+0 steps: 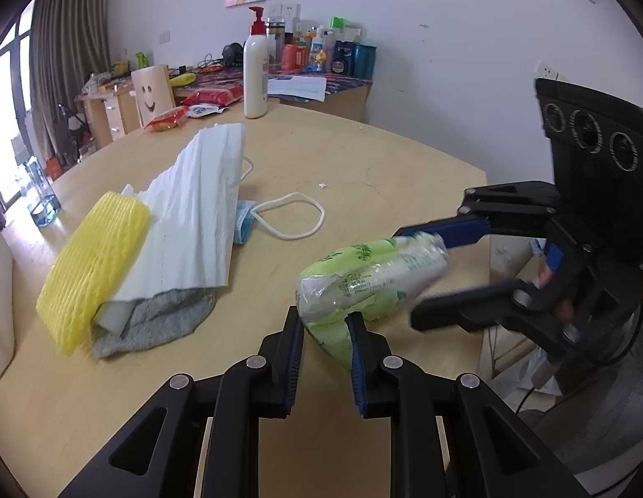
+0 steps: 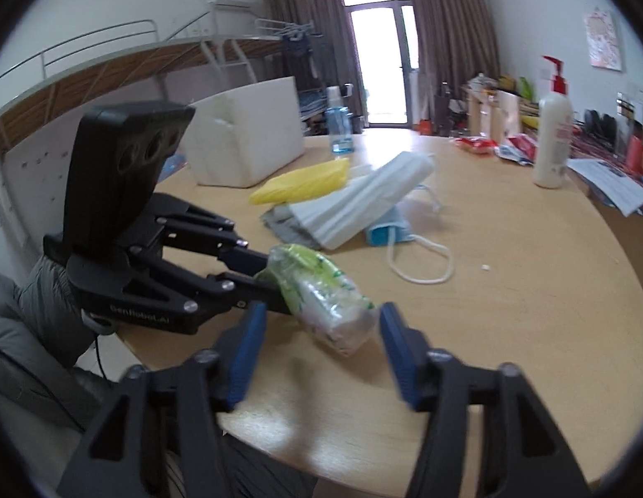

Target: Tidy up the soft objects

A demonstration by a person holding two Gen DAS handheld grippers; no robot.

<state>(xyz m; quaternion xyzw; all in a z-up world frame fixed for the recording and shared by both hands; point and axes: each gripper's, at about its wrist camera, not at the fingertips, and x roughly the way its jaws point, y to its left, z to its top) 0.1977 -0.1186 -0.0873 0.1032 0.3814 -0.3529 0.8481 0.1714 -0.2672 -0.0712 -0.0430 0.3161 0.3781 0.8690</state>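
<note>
Two views, and each gives us what the other lacks. From the left wrist we see our left tongs (image 1: 325,323) clenched on one end of the green tissue pack (image 1: 363,274), held just above the table (image 1: 404,174), while the right tongs (image 1: 408,274) reach in from the right, blurred, their blue pads on either side of the pack's far end. The right wrist view settles it – the right tongs (image 2: 319,323) stand released, with clear gaps between their pads and the pack (image 2: 325,299), and the left tongs (image 2: 271,278) pinch its green end.

Only the right wrist shows the white open box (image 2: 246,141) at the table's far edge; what lies inside it we cannot make out. Near the box lies a heap – yellow foam net (image 1: 97,265), white paper towel (image 1: 196,207), grey cloth (image 1: 163,319). The towel covers most of the cloth and part of a blue face mask (image 1: 244,222), whose ear loop trails out on the table.
</note>
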